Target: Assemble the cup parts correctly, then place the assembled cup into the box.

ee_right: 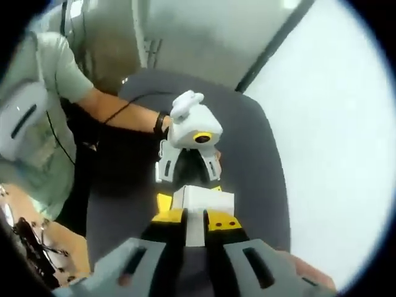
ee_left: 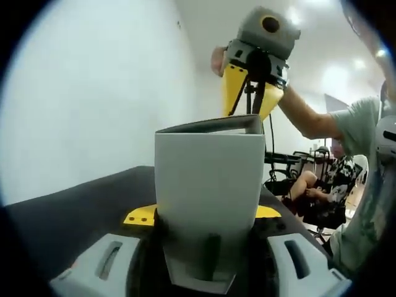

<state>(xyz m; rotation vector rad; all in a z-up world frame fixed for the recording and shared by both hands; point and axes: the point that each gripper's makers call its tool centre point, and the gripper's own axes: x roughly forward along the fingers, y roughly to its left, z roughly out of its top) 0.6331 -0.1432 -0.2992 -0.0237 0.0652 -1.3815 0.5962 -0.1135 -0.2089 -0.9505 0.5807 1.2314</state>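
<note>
At frame centre, the left tongs (ee_left: 207, 247) pinch an upright pale grey squarish box (ee_left: 209, 179) while the right tongs (ee_right: 195, 226), pressed together, hover above it; placing seems next.

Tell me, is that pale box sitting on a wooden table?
No, the box stands on a dark grey table, held between the left gripper and the right gripper.

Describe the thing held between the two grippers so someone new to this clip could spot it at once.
Start at the dark table. Over its middle the left gripper and right gripper meet from opposite sides. Between them is a pale grey box, open-topped with rounded corners, the one plain, light block among yellow-tipped jaws.
</note>
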